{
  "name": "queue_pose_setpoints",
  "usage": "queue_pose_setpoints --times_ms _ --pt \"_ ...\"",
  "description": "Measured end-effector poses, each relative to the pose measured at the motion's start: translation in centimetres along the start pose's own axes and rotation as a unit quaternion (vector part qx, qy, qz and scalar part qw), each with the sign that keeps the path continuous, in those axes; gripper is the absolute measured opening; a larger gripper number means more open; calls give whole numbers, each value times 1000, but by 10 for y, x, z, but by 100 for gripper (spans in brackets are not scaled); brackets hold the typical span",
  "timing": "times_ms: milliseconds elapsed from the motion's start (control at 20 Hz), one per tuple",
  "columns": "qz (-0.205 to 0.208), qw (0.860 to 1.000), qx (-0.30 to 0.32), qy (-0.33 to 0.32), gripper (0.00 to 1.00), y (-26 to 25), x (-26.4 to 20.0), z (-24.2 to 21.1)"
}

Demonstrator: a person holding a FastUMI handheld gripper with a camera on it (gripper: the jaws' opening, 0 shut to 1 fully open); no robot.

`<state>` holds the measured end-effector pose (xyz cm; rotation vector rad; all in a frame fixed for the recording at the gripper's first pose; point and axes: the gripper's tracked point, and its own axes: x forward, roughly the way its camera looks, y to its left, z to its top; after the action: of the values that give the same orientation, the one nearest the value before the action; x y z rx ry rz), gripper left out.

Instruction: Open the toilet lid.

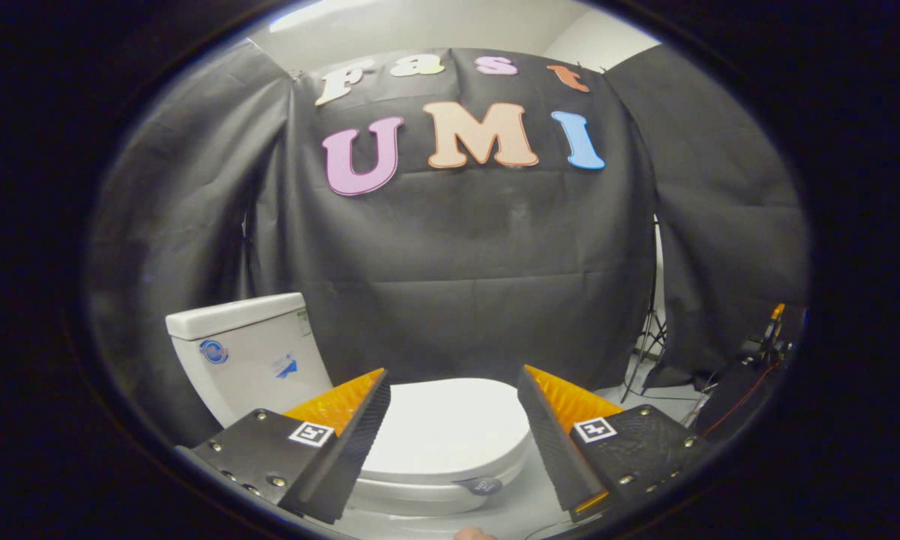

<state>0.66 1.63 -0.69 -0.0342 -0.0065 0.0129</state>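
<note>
Low in the middle of the frame lies the toilet lid (450, 427), white and rounded, flat down on the toilet bowl (412, 496), whose pale rim shows just under the lid's front edge. A small dark round tag (484, 486) sits at the lid's lower right edge. To the lower left of the frame, behind the lid, stands the white tank (247, 360) with its own cover on top and a few small stickers on its side, too small to make out.

The gripper (452, 382) hangs above the lid with its two fingers spread wide apart, one on each side of the lid as seen from above, and nothing is held between them. Neither finger appears to touch the lid. Each finger carries a small square black-and-white marker (311, 433) on its upper face.

Behind the toilet, black cloth (465, 285) drapes across the whole back of the booth. At the right of the frame a thin stand (649, 337) rises against the cloth, and further right some dark gear with a red cable (742, 394) rests near the pale floor (525, 510)
</note>
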Motion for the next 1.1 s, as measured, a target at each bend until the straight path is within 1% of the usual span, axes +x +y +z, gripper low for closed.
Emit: queue_pose_setpoints --times_ms 500,800,1100 --pt "-2 1000 4 5 100 -6 0 -2" --pt "-11 1000 9 9 100 -15 1 -3" --pt "-18 999 28 10 100 -22 0 -2"
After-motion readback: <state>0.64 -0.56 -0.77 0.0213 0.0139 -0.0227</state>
